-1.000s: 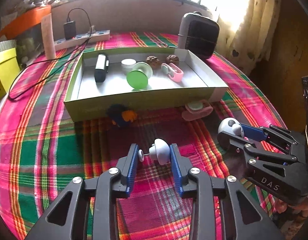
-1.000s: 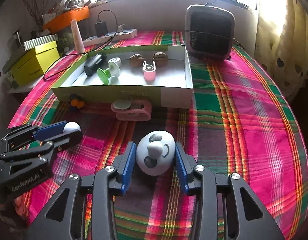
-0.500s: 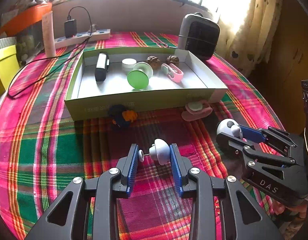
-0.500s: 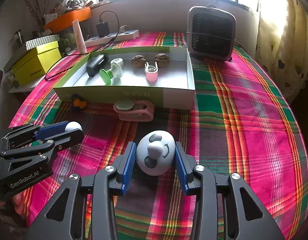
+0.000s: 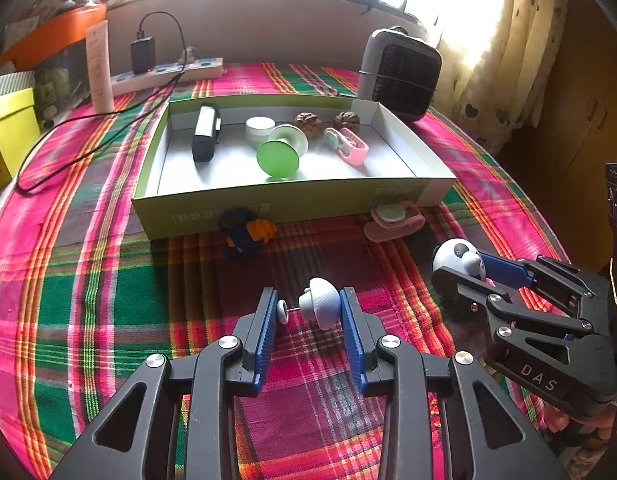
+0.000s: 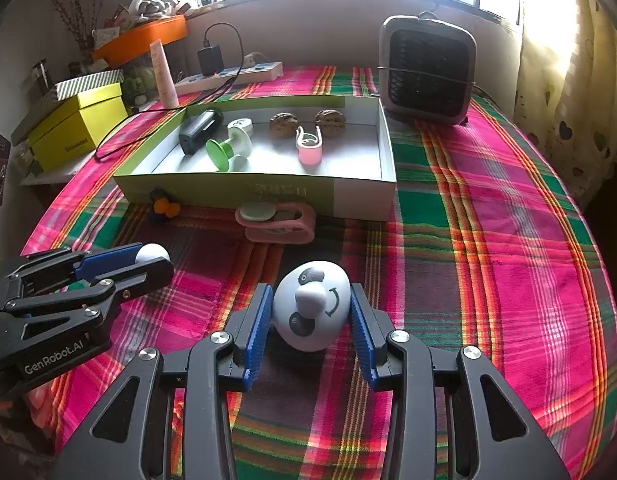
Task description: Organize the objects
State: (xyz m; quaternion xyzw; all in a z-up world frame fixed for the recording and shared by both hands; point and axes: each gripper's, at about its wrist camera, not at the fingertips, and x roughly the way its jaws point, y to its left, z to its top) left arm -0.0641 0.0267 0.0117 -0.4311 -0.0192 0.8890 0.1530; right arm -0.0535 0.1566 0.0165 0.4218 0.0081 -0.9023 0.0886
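the small white mushroom-shaped knob (image 5: 319,307) sits clamped between the blue pads of the left gripper (image 5: 308,316), while the right gripper (image 6: 310,316) holds the white egg-shaped panda toy (image 6: 311,306). both now hang slightly higher over the plaid tablecloth (image 6: 488,264) than a second ago, grips unchanged. the shallow green cardboard box (image 5: 268,204) lies ahead, so both picks look secure and ready to carry over.
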